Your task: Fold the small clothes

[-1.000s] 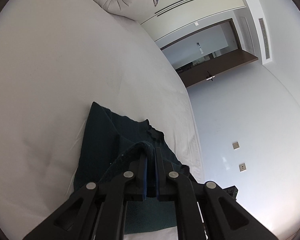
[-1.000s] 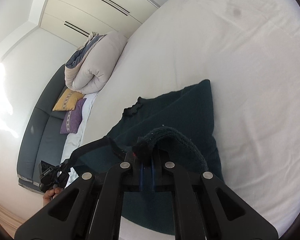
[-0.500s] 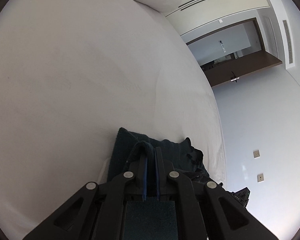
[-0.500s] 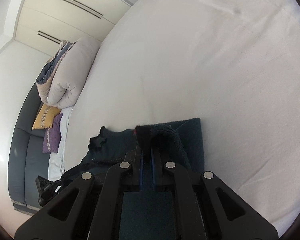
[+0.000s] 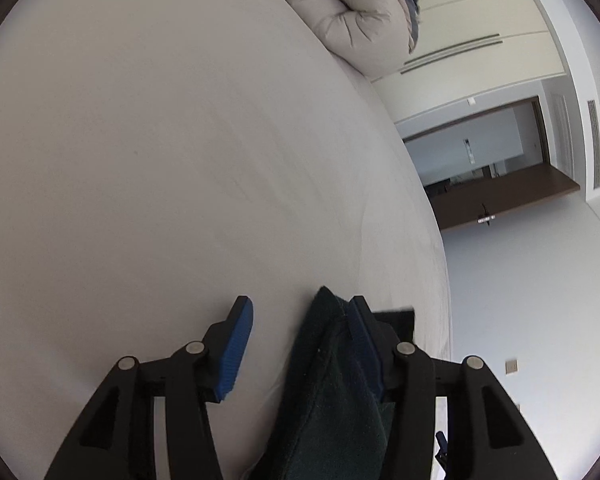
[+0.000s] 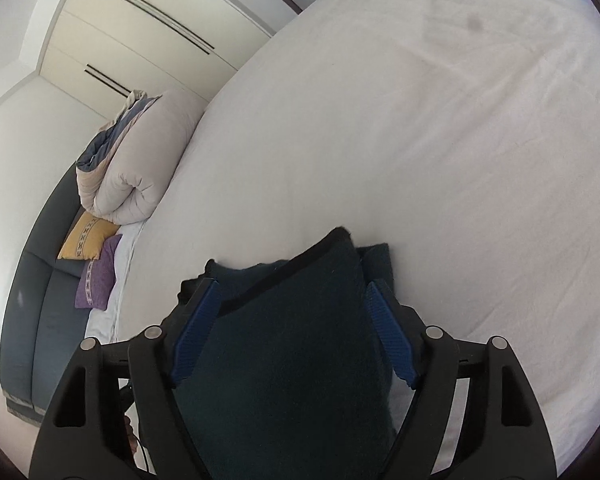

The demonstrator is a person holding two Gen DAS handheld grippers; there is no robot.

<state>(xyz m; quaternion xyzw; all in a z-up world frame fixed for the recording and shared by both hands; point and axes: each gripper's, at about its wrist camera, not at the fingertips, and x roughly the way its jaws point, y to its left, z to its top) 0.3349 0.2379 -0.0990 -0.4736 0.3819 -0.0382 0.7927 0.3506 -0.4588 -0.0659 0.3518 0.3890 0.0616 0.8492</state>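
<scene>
Claws (image 5: 300, 336) (image 6: 292, 320) have both just been opening, releasing the dark green garment (image 6: 284, 360) folded on the bed (image 6: 460, 160), so withdraw each straight back, since fabric between the pads may snag and undo your fold.

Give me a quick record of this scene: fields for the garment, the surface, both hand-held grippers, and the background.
garment: dark green knit garment, folded over
surface: white bed sheet
left hand-held gripper: jaws just opened; cloth lies against one pad only
right hand-held gripper: jaws just opened, garment between them, not pinched
background: rolled duvet, yellow cushion, purple cushion
</scene>
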